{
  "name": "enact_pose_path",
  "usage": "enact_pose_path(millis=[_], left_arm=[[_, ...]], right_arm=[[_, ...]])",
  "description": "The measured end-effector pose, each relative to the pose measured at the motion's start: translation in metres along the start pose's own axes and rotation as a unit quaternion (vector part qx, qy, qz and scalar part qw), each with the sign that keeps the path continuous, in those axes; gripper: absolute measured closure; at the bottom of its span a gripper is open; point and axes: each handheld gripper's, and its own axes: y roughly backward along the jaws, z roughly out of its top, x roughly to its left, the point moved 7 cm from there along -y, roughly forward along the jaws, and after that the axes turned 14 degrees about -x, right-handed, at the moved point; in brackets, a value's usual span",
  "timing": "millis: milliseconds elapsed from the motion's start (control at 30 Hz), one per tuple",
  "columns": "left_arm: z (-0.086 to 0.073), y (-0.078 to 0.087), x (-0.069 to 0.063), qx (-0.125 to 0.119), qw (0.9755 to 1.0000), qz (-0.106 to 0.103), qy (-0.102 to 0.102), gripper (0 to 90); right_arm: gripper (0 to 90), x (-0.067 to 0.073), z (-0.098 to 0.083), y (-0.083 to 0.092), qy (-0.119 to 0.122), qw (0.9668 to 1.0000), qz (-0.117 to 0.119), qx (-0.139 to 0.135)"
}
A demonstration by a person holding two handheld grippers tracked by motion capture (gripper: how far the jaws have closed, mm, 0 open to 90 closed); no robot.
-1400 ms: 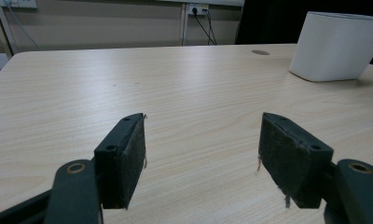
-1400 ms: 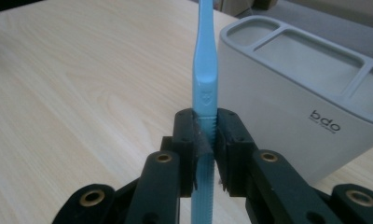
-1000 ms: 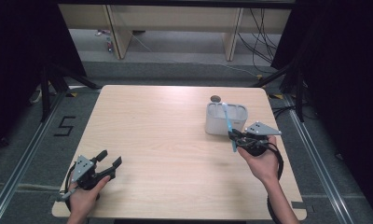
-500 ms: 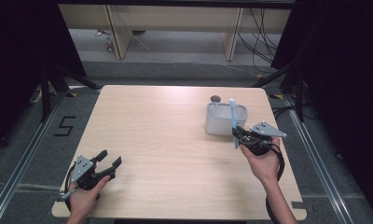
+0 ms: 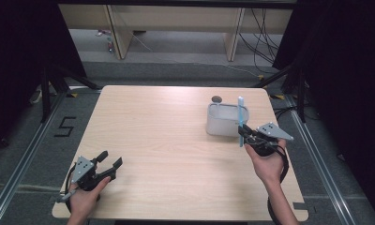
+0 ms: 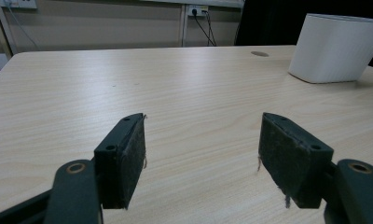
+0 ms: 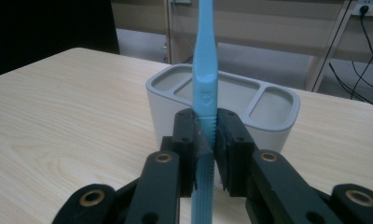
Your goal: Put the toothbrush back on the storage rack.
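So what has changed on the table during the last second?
The right gripper, shut on the blue toothbrush, has shifted slightly to the right beside the holder and turned the toothbrush more upright. The left gripper stayed open near the table's front left corner; the holder did not move.

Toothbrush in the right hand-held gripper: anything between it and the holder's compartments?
Nothing visible. The right hand-held gripper grips the blue toothbrush upright, just short of the grey holder. The holder's three compartments look empty and open at the top, and the table around it is bare.
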Motion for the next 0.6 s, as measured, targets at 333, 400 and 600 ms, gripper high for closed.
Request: enact_pose_path(millis=[333,400,600], left_arm=[[0.0,0.0,0.0,-0.001,1.0,-0.001,0.001,31.4],[0.0,0.0,0.0,-0.001,1.0,-0.001,0.001,31.4],[0.0,-0.001,-0.001,-0.008,1.0,-0.004,0.003,31.4]], right_arm=[[78.8,-0.004,0.004,0.0,-0.017,0.9996,-0.016,-0.013],[78.8,-0.007,0.005,-0.001,-0.009,0.9995,-0.023,-0.022],[78.8,-0.01,0.007,-0.001,-0.006,0.9992,-0.03,-0.025]])
